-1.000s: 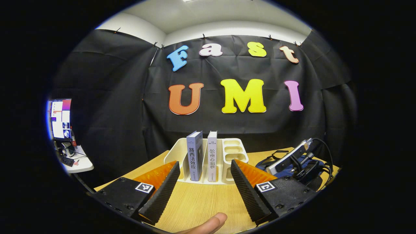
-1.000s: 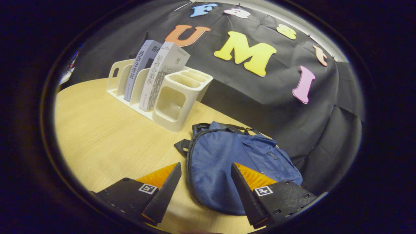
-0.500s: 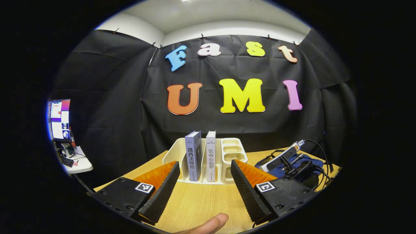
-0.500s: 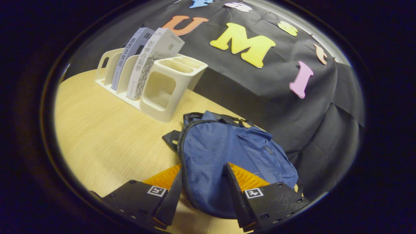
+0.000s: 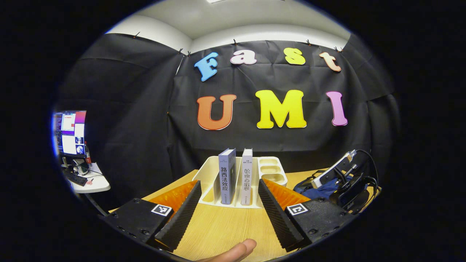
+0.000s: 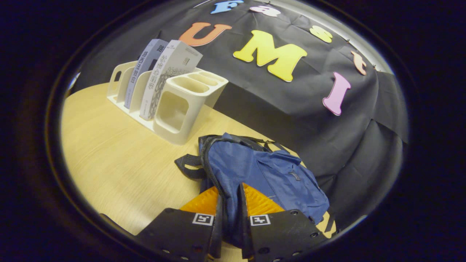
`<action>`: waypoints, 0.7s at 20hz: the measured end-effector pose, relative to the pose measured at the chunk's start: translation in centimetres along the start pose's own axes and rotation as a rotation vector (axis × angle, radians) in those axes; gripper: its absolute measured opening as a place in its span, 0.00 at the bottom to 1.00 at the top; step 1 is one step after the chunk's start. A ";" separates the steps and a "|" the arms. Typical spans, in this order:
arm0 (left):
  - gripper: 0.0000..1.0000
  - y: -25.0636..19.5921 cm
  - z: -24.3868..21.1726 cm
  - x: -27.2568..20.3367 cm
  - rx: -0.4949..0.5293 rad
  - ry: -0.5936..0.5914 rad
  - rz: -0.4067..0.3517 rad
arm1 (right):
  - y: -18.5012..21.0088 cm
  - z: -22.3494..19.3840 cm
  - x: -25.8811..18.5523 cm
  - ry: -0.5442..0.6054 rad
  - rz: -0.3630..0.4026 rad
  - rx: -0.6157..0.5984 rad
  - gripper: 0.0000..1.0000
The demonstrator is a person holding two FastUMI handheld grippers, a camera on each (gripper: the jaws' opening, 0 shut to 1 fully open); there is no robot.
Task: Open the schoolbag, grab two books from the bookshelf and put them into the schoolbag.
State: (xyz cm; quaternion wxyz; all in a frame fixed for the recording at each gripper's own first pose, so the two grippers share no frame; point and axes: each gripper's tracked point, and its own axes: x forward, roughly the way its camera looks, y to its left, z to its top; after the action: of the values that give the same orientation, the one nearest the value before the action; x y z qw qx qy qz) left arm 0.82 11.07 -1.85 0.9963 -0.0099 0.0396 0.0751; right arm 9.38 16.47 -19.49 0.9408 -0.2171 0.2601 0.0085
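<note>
Jaws of my right gripper (image 6: 230, 218) pinch the blue schoolbag's (image 6: 255, 174) near edge — opening just begun. Left gripper (image 5: 229, 214) hangs wide apart; both books (image 5: 236, 176) wait in the bookshelf (image 5: 271, 169) straight ahead of it — none moved yet.

A pale wooden table (image 5: 222, 227) spreads beneath and ahead of the left jaws. Far left of them, a lit computer monitor (image 5: 69, 133) stands on a small white side table (image 5: 93, 183).
</note>
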 end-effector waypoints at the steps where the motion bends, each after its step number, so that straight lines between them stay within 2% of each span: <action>1: 0.99 0.3 -0.2 0.3 0.003 0.006 0.012 | -0.1 0.2 0.1 -0.009 0.030 0.028 0.16; 2: 0.99 0.3 -0.3 0.4 0.008 0.007 0.016 | -0.3 0.2 0.0 0.000 0.058 0.046 0.12; 4: 0.99 0.2 -0.7 1.0 0.008 0.024 0.016 | -1.1 0.8 -0.3 -0.004 0.088 0.089 0.10; 5: 0.98 0.4 -1.1 1.7 0.005 0.037 0.019 | -1.4 0.9 0.0 -0.003 0.106 0.109 0.03; 11: 0.98 -0.3 -0.5 5.4 0.049 0.081 -0.001 | -4.0 3.4 -0.4 -0.041 0.166 0.134 0.02; 14: 0.98 -1.3 0.4 7.6 0.026 0.089 -0.015 | -5.7 5.0 -0.4 -0.052 0.207 0.170 0.02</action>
State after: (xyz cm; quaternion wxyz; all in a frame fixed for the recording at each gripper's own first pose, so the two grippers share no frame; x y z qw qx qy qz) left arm 8.48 10.95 -2.06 0.9942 -0.0004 0.0846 0.0667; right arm 12.19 13.37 -13.15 0.9563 -0.1084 0.2564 0.0893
